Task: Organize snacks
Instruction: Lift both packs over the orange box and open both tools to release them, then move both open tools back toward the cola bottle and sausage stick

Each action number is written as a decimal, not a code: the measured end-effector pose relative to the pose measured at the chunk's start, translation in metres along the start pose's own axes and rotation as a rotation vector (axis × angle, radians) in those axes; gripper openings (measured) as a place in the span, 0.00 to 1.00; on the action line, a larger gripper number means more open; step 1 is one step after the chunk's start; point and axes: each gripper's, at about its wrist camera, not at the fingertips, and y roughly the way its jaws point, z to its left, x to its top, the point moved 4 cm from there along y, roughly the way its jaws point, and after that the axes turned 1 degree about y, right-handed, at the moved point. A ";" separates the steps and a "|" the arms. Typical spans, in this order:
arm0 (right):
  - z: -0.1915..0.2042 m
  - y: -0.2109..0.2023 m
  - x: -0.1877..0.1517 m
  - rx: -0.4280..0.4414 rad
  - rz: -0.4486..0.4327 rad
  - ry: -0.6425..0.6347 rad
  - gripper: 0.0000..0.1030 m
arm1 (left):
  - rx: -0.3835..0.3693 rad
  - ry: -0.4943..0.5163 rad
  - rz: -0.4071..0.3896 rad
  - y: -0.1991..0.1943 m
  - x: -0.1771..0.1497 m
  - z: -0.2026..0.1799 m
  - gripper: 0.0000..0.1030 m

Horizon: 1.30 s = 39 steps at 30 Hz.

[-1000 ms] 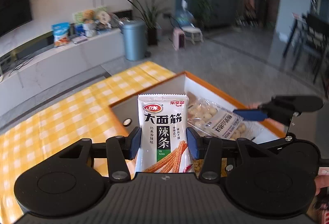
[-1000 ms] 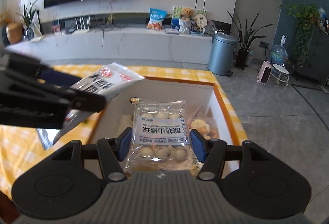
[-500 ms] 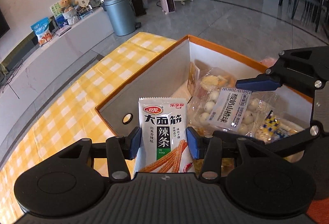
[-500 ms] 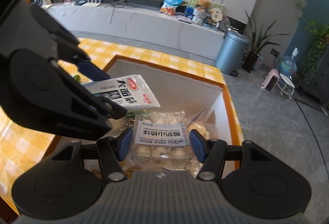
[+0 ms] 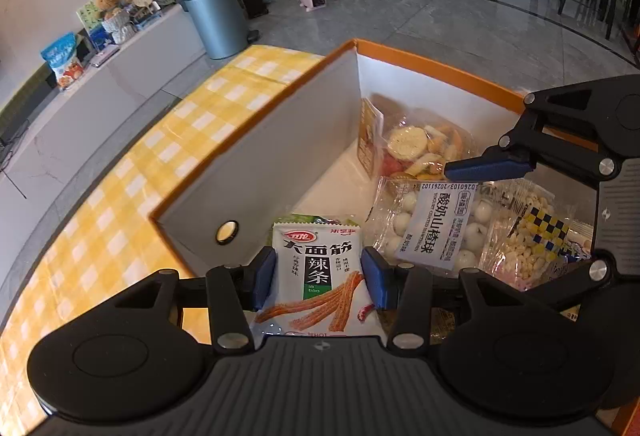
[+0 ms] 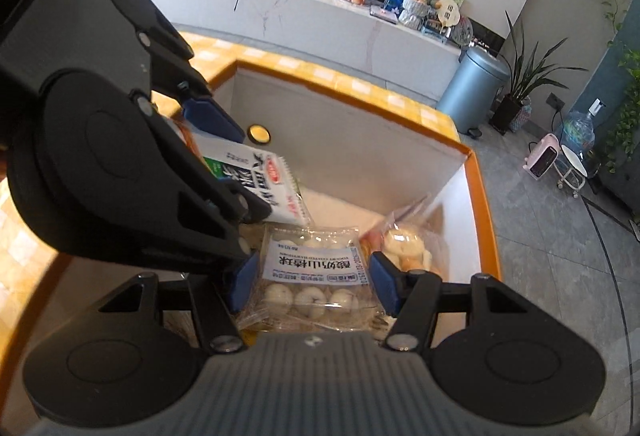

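Note:
My left gripper (image 5: pixel 319 278) is shut on a white spicy-strip snack packet (image 5: pixel 318 276), held upright just inside the near corner of the orange-rimmed white box (image 5: pixel 256 171). To its right, my right gripper (image 6: pixel 313 282) is shut on a clear bag of white yogurt hawthorn balls (image 6: pixel 310 284), also over the box (image 6: pixel 352 139). The same bag (image 5: pixel 432 232) shows in the left wrist view, with one blue right fingertip (image 5: pixel 486 168) above it. In the right wrist view the left gripper's black body fills the left side and the strip packet (image 6: pixel 260 183) pokes out from it.
Inside the box lie a clear bag of mixed colourful snacks (image 5: pixel 420 147) and a popcorn-like bag with a checked label (image 5: pixel 528 240). The box stands on a yellow checked tablecloth (image 5: pixel 132 175). Beyond are a grey bin (image 5: pixel 214 15), a white counter (image 6: pixel 320 19) and tiled floor.
Both grippers have sunk and tipped downward, carrying their packets from above the box rim into the box. The two grippers have come closer together.

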 end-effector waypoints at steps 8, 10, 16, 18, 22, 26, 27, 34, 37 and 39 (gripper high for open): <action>0.001 0.004 -0.001 -0.006 0.006 -0.045 0.58 | -0.005 -0.014 0.010 0.003 0.001 0.000 0.54; 0.001 0.005 0.000 -0.003 0.008 -0.052 0.59 | -0.001 -0.011 0.010 0.002 0.001 0.000 0.56; 0.003 0.000 0.001 -0.023 0.012 -0.069 0.72 | -0.010 -0.025 0.009 -0.003 -0.001 0.001 0.64; 0.003 -0.002 0.001 -0.028 0.015 -0.077 0.76 | -0.015 -0.031 0.001 -0.008 -0.001 0.001 0.67; 0.001 -0.007 0.002 -0.051 0.010 -0.085 0.80 | -0.012 -0.034 -0.028 -0.021 0.000 0.000 0.71; 0.001 -0.017 0.002 -0.074 0.003 -0.097 0.86 | -0.015 -0.039 -0.056 -0.037 -0.002 0.000 0.72; 0.001 -0.020 0.001 -0.083 0.003 -0.101 0.86 | -0.012 -0.041 -0.066 -0.041 -0.002 0.000 0.72; -0.005 -0.043 -0.003 -0.119 -0.027 -0.012 0.87 | 0.023 -0.152 -0.184 -0.080 -0.012 0.011 0.72; -0.011 -0.055 -0.004 -0.135 -0.064 0.089 0.87 | 0.054 -0.184 -0.231 -0.098 -0.022 0.015 0.72; -0.013 -0.064 -0.007 -0.132 -0.104 0.167 0.87 | 0.085 -0.198 -0.261 -0.109 -0.031 0.017 0.72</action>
